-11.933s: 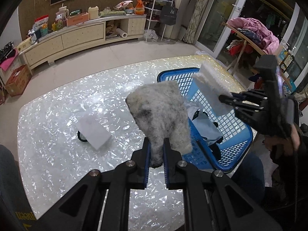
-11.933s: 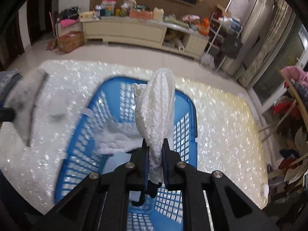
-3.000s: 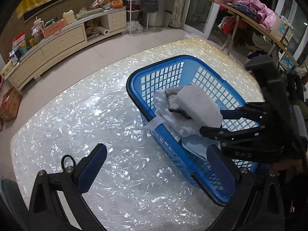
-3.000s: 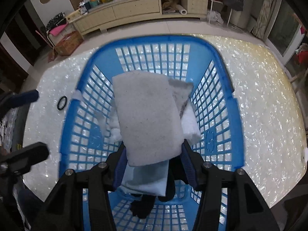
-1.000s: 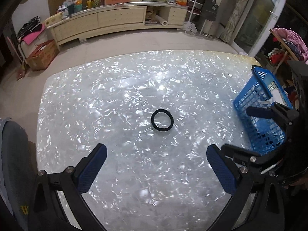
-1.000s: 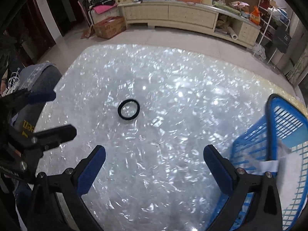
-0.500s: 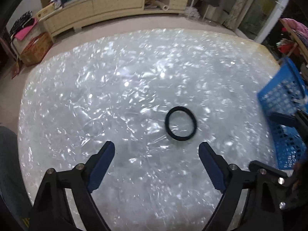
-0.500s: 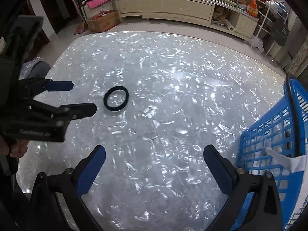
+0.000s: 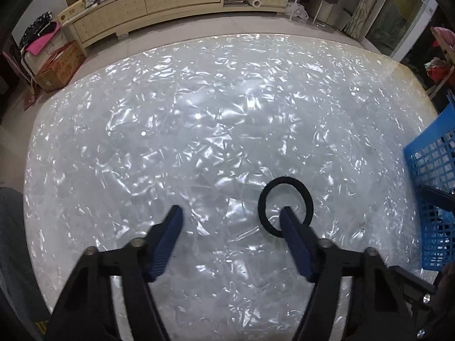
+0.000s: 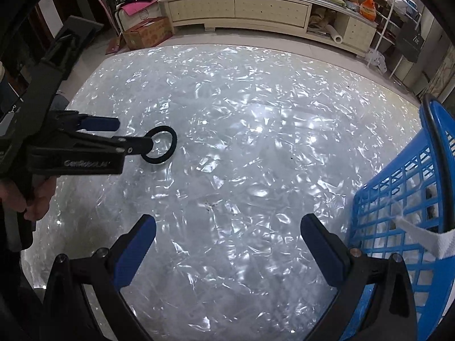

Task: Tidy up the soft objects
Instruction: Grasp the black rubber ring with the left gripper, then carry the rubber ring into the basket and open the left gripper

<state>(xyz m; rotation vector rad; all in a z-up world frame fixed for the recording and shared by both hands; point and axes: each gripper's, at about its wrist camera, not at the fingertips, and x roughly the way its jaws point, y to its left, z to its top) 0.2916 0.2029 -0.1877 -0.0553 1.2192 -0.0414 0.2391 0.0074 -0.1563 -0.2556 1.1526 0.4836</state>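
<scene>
Left side: left hand-held gripper is low over the counter, jaws spread wide, nothing between them. Its right fingertip sits inside the black hair tie; the left fingertip is well outside the loop. Judged reason: one finger goes through the ring so that closing pinches one side of the band, since a thin flat ring gives little to pinch from above. Whether the tip touches the counter or the band cannot be told. The right wrist view confirms it: the left hand-held gripper reaches in from the left with its near finger overlapping the hair tie.

Centre: glossy crinkled counter, bare apart from the tie, which lies flat, well apart from the basket.

Right side: right hand-held gripper is released, jaws fully apart, empty, held above the counter just beside the blue basket. It appears to be out of the left one's way, near the drop point. The basket stands at the counter's right edge; pale cloth shows through its mesh and a white fabric strip hangs over its rim.

Judgement: the tie looks like the last loose item; the next step would be closing on the band and carrying it to the basket. Risk: the band slipping off the finger on closing.
</scene>
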